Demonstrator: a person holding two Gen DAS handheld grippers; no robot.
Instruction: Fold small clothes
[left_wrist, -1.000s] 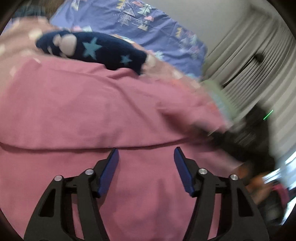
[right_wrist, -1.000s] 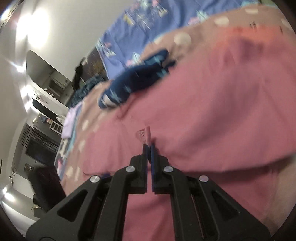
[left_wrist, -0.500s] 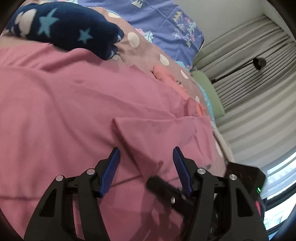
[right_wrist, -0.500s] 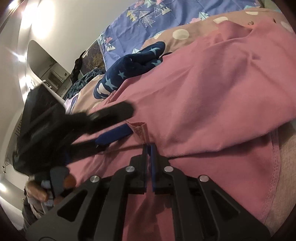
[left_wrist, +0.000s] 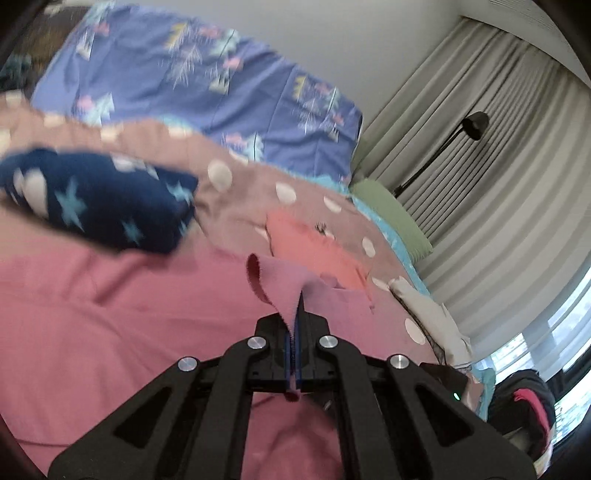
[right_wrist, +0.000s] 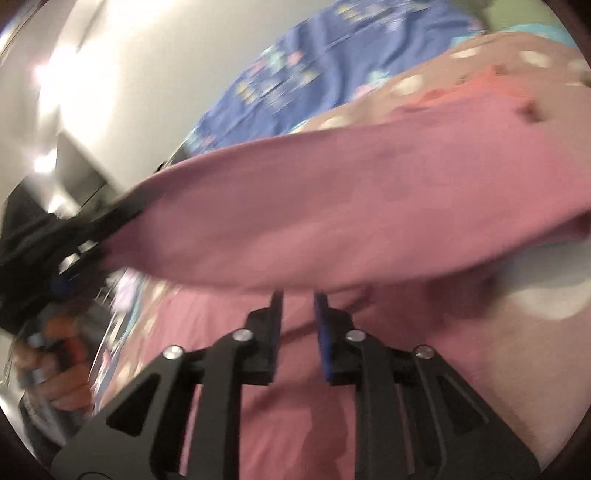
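Note:
A pink garment (left_wrist: 110, 295) lies spread on the bed. My left gripper (left_wrist: 295, 332) is shut on a corner of it and lifts a small flap (left_wrist: 273, 277) off the cloth. In the right wrist view the pink garment (right_wrist: 332, 206) stretches as a raised band across the frame. My right gripper (right_wrist: 298, 306) has its jaws slightly apart just below that band, with no cloth between them. The left gripper (right_wrist: 55, 251) shows at the far left of that view, holding the band's end.
A navy star-patterned garment (left_wrist: 96, 199) lies at the back left. An orange garment (left_wrist: 314, 247) lies beyond the flap on the dotted brown bedspread (left_wrist: 258, 184). A blue patterned pillow (left_wrist: 207, 96), a green cushion (left_wrist: 391, 218), curtains and a floor lamp (left_wrist: 443, 147) stand behind.
My left gripper has shut on the pink garment's corner and lifted it. My right gripper, shut on that corner before, has opened and let go.

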